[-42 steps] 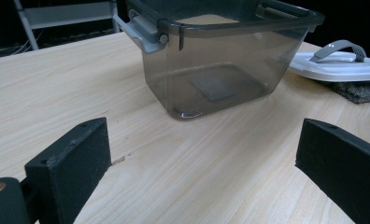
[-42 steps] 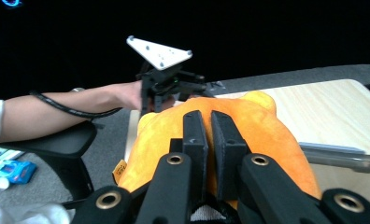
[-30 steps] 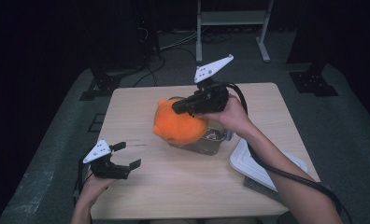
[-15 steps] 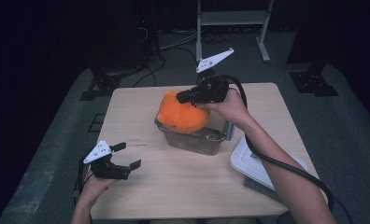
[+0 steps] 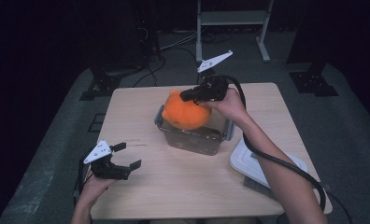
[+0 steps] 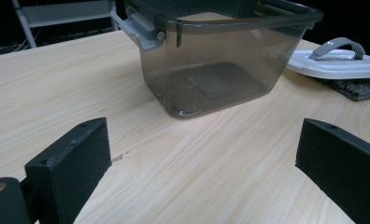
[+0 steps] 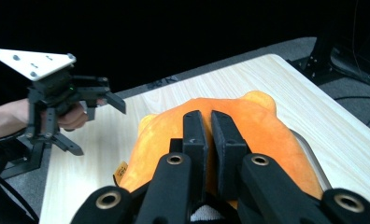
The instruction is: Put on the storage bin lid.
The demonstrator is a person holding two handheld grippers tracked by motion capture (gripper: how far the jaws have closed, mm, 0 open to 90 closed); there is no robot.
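Orange plush toy [image 5: 186, 112] pinched in the right tool [image 5: 188, 96], smoky bin [image 5: 192, 140] directly beneath; left tool [image 5: 127, 156] gapes wide, idle

Dark lab: lone table [image 5: 183, 186], equipment stands [image 5: 232, 18].

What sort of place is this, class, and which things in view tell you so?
Probably a recording studio or lab: a lone wooden table on grey carpet, dark surroundings, floor cables, and a metal stand behind.
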